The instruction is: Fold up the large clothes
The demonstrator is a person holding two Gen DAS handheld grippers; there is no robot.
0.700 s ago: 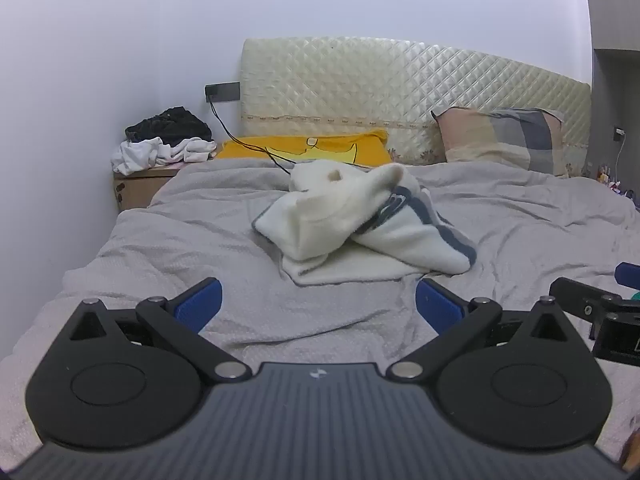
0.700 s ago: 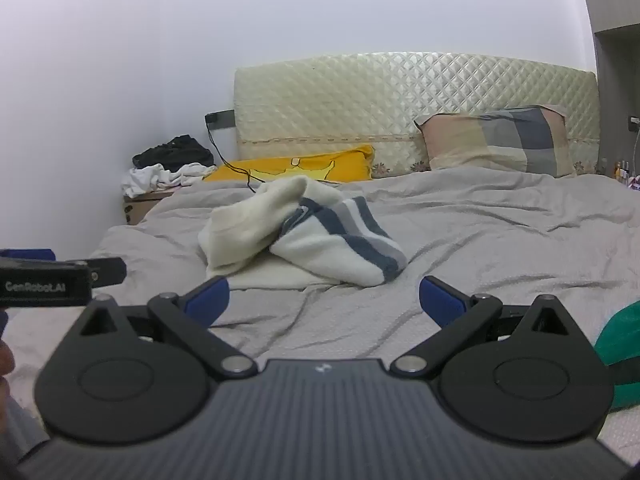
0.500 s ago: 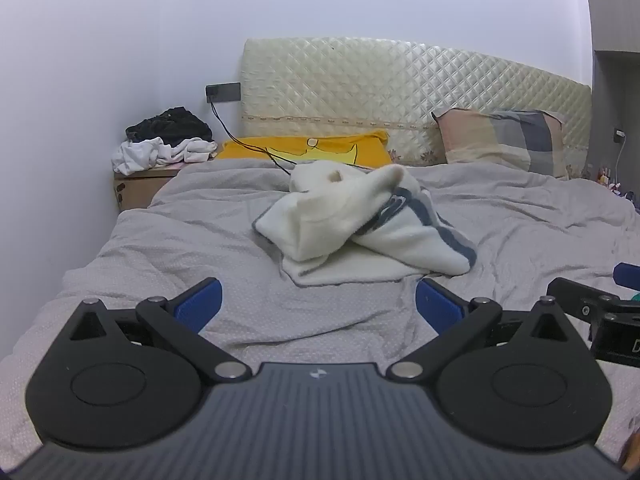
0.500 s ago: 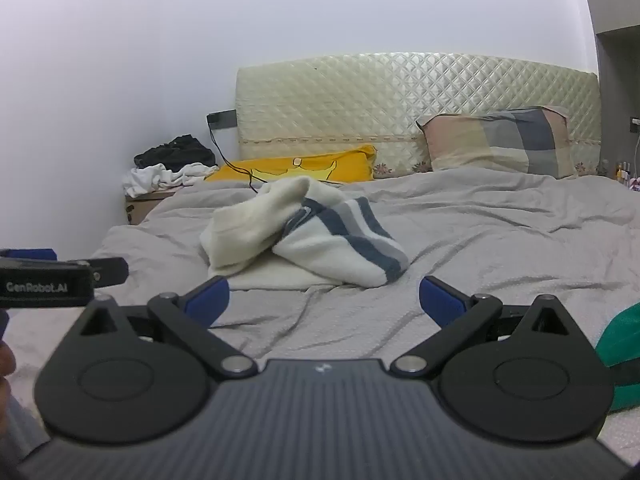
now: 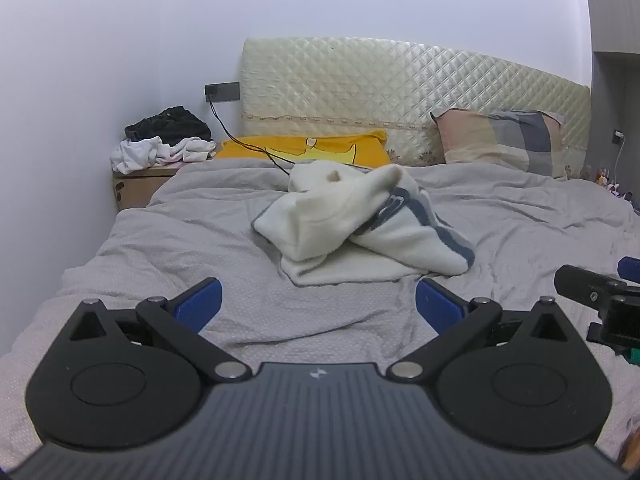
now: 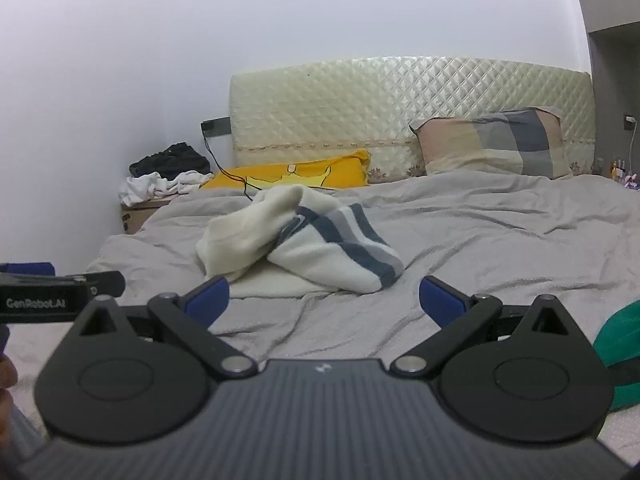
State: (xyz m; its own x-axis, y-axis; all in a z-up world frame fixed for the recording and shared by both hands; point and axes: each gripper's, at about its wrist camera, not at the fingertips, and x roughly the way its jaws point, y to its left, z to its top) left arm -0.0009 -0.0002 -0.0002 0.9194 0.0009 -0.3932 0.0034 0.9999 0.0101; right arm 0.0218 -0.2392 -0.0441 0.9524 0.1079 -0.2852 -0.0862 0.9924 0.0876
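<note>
Grey duvet [image 5: 200, 240] covers the bed, and a cream fleece garment with navy and grey stripes [image 5: 360, 228] lies crumpled mid-bed, below the yellow pillow [image 5: 320, 150]. Left gripper [image 5: 318, 304] and right gripper [image 6: 324, 300] hover near it, jaws spread wide, holding nothing.

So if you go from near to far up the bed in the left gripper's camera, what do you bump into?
left gripper → grey bedspread → crumpled white sweater with blue stripes → yellow pillow → quilted cream headboard
</note>
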